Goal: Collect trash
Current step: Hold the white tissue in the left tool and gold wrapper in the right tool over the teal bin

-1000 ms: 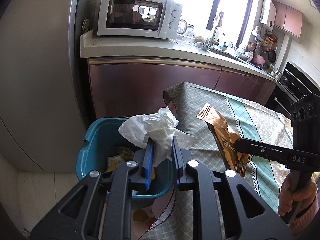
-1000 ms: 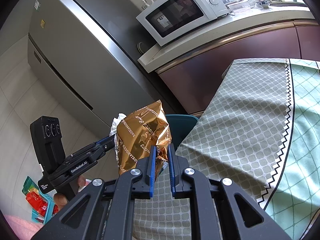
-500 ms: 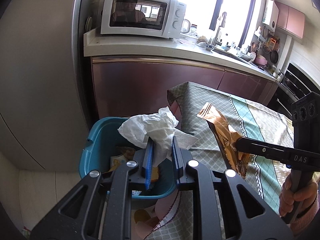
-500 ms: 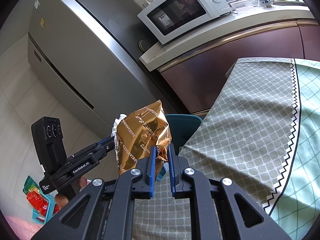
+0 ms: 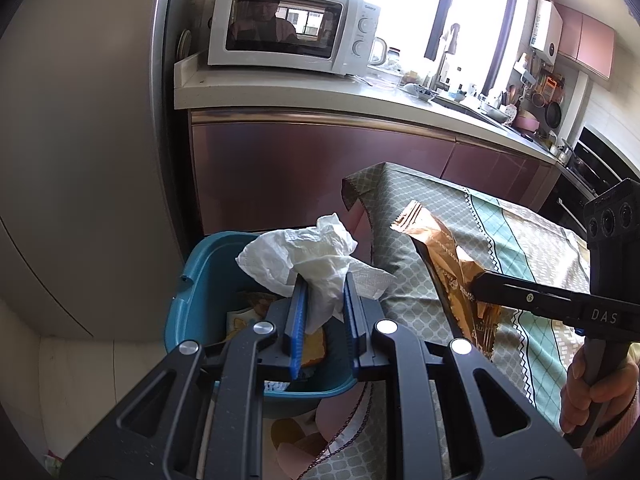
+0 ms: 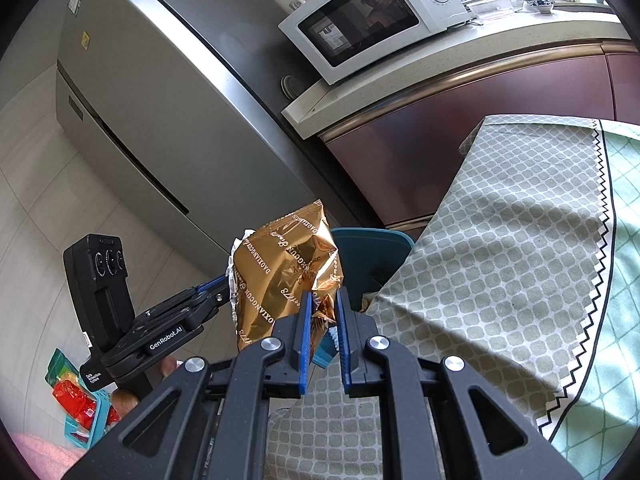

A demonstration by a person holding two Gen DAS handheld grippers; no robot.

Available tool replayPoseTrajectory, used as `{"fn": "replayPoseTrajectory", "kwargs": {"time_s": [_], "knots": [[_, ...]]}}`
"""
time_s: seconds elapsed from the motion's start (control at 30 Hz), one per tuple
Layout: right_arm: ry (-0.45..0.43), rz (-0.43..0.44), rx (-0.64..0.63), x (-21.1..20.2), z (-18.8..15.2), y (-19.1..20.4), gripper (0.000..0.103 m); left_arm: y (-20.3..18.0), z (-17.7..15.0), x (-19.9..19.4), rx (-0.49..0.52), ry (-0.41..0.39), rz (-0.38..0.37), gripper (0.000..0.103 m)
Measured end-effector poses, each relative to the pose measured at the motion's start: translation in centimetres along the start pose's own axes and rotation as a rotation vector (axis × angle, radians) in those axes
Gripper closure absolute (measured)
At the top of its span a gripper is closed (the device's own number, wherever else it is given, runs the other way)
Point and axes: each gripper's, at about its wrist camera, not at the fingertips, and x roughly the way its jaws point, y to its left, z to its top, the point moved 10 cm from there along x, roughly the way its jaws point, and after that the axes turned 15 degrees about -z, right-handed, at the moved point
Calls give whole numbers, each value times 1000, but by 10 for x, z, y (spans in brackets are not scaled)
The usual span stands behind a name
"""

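The left gripper [image 5: 323, 280] pinches a tissue [image 5: 308, 260] above the bin [image 5: 196, 280]; the right gripper [image 6: 322, 300] pinches a wrapper [image 6: 280, 276]. The bin is at 10 o'clock from the wrapper, so released here it may miss and fall on the tablecloth [image 5: 520, 232].

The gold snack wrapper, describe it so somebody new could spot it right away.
Find the table with the green patterned cloth; at its corner stands a teal bin. Beside that bin the right gripper pinches the gold snack wrapper, shiny foil with white lettering, unlike the white tissue nearby.
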Motion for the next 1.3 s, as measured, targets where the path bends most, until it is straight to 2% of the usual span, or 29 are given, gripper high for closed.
{"fn": "replayPoseTrajectory", "kwargs": {"time_s": [1.3], "knots": [[36,9,-2,22,1,10,92,17,-7,2,-22,15,27,86]]}}
